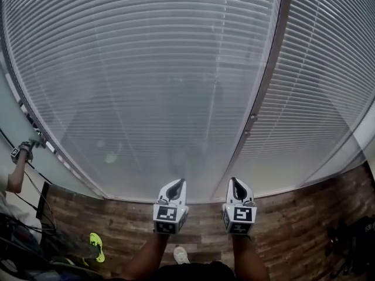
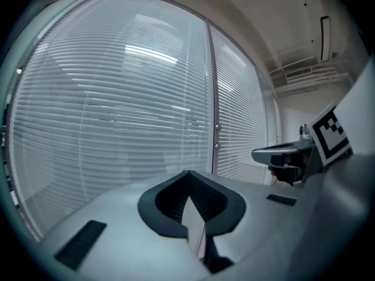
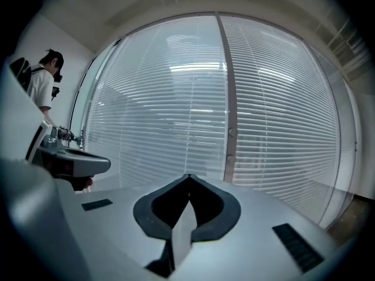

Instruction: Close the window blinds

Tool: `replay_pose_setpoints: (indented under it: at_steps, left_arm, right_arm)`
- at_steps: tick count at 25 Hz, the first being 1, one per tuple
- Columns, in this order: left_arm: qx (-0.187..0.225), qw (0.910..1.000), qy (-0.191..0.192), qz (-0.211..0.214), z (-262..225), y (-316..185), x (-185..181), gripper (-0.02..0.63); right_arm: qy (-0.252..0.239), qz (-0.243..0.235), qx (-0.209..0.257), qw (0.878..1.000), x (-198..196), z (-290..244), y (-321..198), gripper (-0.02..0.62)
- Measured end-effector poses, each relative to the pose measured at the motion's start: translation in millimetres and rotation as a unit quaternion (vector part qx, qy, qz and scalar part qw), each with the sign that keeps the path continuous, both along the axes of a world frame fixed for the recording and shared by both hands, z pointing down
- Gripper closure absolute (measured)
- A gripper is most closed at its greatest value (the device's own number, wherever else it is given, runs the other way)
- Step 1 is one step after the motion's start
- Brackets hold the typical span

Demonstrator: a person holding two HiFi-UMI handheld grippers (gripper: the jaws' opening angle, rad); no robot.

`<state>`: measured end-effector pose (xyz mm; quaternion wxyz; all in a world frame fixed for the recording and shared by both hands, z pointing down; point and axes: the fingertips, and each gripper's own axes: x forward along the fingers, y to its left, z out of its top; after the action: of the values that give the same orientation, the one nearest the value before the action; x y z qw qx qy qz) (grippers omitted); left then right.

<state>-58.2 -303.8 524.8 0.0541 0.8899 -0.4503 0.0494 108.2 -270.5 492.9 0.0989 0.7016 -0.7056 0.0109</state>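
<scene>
White slatted blinds hang lowered over two tall window panes, split by a grey mullion. Both grippers are held side by side at the bottom of the head view, pointing at the blinds and well short of them. My left gripper is shut, its dark tips meeting with nothing between them. My right gripper is likewise shut and empty. Each gripper view shows the blinds ahead and the other gripper at its side: the right gripper and the left gripper.
Wood-pattern floor runs along the foot of the window. Another person stands at the left by the glass, a hand raised with a device. A yellow-green shoe and dark bags lie on the floor.
</scene>
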Motion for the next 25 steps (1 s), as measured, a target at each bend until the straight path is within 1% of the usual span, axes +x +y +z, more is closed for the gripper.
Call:
replay_pose_setpoints:
  at_steps: [5, 7, 9, 11, 14, 17, 19, 21, 23, 25]
  left_arm:
    - [0.022, 0.9996, -0.004, -0.016, -18, 13, 5, 0.606]
    - [0.017, 0.9996, 0.006, -0.024, -22, 20, 9, 0.606]
    - [0.001, 0.9994, 0.019, -0.028, -23, 29, 15, 0.606]
    - [0.004, 0.9993, 0.026, -0.025, -24, 40, 23, 0.606]
    - [0.024, 0.9991, 0.020, -0.029, -29, 71, 27, 0.605]
    - [0.029, 0.9982, 0.028, -0.043, -40, 109, 27, 0.606]
    - [0.032, 0.9980, 0.035, -0.043, -42, 125, 29, 0.606]
    - [0.034, 0.9976, 0.033, -0.051, -46, 140, 27, 0.606]
    - [0.035, 0.9970, 0.031, -0.062, -48, 159, 24, 0.606]
    - [0.041, 0.9967, 0.033, -0.061, -45, 179, 25, 0.606]
  right_arm:
    - [0.024, -0.025, 0.027, 0.999, -1, -10, 14, 0.592]
    - [0.023, -0.041, 0.035, 0.998, 0, -11, 18, 0.592]
    - [0.018, -0.054, 0.043, 0.997, 4, -11, 21, 0.592]
    - [0.017, -0.060, 0.048, 0.997, 8, -17, 28, 0.592]
    - [0.013, -0.074, 0.072, 0.995, 7, -28, 54, 0.592]
    - [-0.005, -0.080, 0.076, 0.994, 4, -34, 91, 0.592]
    - [-0.016, -0.085, 0.084, 0.993, 4, -45, 105, 0.592]
    - [-0.015, -0.088, 0.087, 0.992, 2, -53, 118, 0.592]
    - [-0.009, -0.099, 0.091, 0.991, -2, -49, 133, 0.592]
    - [-0.011, -0.110, 0.095, 0.989, -5, -42, 151, 0.592]
